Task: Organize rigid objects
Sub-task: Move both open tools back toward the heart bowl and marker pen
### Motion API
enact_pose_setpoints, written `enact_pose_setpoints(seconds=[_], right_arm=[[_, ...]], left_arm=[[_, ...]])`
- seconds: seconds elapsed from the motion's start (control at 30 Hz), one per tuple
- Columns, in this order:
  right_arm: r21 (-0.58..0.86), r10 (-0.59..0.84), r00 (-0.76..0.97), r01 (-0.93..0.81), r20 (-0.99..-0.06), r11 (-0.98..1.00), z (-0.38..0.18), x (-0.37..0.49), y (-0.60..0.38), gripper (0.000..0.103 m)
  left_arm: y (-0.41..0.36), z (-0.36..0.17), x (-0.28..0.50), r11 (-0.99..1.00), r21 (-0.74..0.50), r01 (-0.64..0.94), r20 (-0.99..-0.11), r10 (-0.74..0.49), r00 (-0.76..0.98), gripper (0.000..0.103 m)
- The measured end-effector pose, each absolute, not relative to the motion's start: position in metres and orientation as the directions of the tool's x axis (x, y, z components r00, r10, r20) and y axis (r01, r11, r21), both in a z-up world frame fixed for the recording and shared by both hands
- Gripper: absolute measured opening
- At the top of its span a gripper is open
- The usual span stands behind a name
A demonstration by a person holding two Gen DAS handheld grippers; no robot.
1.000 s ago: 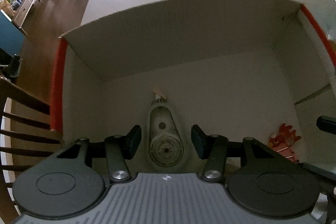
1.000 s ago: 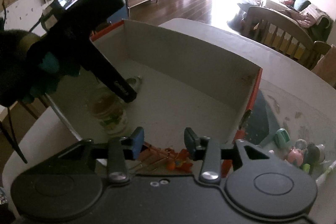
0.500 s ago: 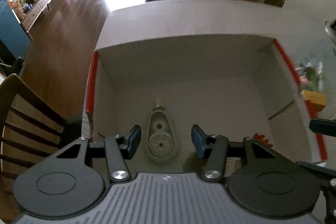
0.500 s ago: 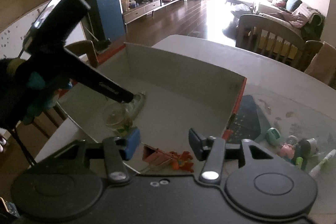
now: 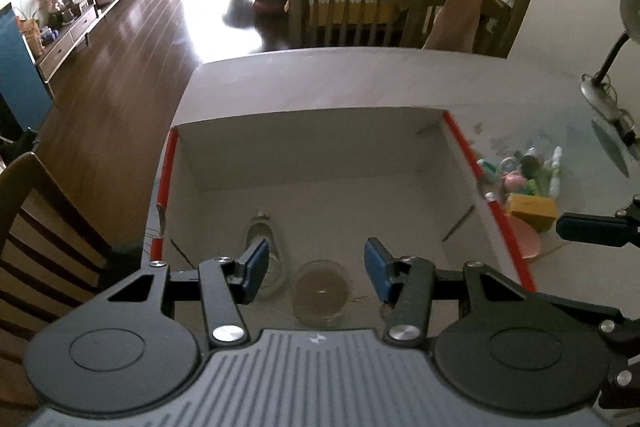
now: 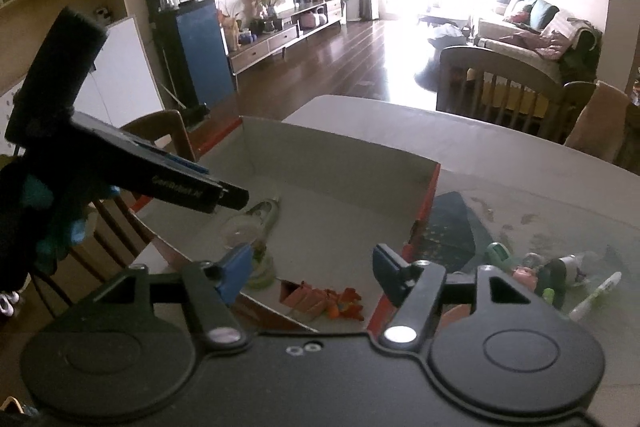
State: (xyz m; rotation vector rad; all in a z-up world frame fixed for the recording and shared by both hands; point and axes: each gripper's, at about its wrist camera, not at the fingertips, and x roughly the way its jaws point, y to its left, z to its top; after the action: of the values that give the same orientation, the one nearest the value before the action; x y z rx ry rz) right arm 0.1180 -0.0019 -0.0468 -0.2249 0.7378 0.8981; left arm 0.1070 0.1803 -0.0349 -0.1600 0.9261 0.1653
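Note:
A shallow cardboard box (image 5: 400,163) with red edges sits on the table; it also shows in the right wrist view (image 6: 340,155). On its floor lie a clear tape dispenser (image 5: 262,227), a clear glass jar (image 5: 320,291) and an orange folded toy (image 6: 320,301). My left gripper (image 5: 312,269) is open and empty, high above the dispenser and jar. My right gripper (image 6: 310,269) is open and empty, over the box's near right corner. The left gripper shows in the right wrist view (image 6: 224,197).
A pile of small items (image 6: 552,271) lies on the table right of the box, with a yellow box (image 5: 532,207) and a pink dish (image 5: 524,239). A dark mat (image 6: 452,227) lies beside the box. Wooden chairs (image 5: 48,227) stand around the table. A desk lamp (image 5: 612,63) stands at right.
Both grippers have risen and pulled back from the box, staying open. The tape dispenser stays on the box floor, and the glass jar now shows below the left gripper.

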Motion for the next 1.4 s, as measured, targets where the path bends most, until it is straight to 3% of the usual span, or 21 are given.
enact_pose_setpoints(seconds=[0.1,0.2,0.7,0.77,1.17,1.23,1.4], right_arm=[[0.126,0.638,0.408,-0.772,-0.653,0.623,-0.041,0.116,-0.011,0.074],[0.138,0.647,0.413,-0.767,-0.641,0.626,-0.037,0.114,-0.022,0.079],[0.192,0.69,0.461,-0.737,-0.558,0.648,-0.035,0.115,-0.097,0.099],[0.198,0.685,0.475,-0.724,-0.552,0.661,-0.036,0.117,-0.107,0.101],[0.228,0.661,0.506,-0.671,-0.555,0.705,-0.053,0.154,-0.175,0.103],[0.244,0.667,0.516,-0.662,-0.537,0.709,-0.056,0.161,-0.189,0.103],[0.218,0.624,0.536,-0.633,-0.569,0.743,-0.063,0.185,-0.213,0.103]], left_arm=[[0.172,-0.028,0.1,0.974,-0.081,-0.214,-0.793,0.067,0.605,0.052],[0.163,-0.021,0.093,0.972,-0.089,-0.218,-0.775,0.07,0.628,0.064],[0.098,-0.015,0.086,0.964,-0.158,-0.212,-0.742,0.025,0.67,0.074],[0.088,-0.015,0.088,0.965,-0.163,-0.206,-0.736,0.02,0.676,0.081],[0.023,-0.032,0.115,0.972,-0.16,-0.17,-0.734,-0.002,0.679,0.09],[0.013,-0.036,0.12,0.973,-0.155,-0.17,-0.73,0.003,0.683,0.103],[-0.013,-0.051,0.136,0.975,-0.137,-0.176,-0.736,0.019,0.677,0.103]])
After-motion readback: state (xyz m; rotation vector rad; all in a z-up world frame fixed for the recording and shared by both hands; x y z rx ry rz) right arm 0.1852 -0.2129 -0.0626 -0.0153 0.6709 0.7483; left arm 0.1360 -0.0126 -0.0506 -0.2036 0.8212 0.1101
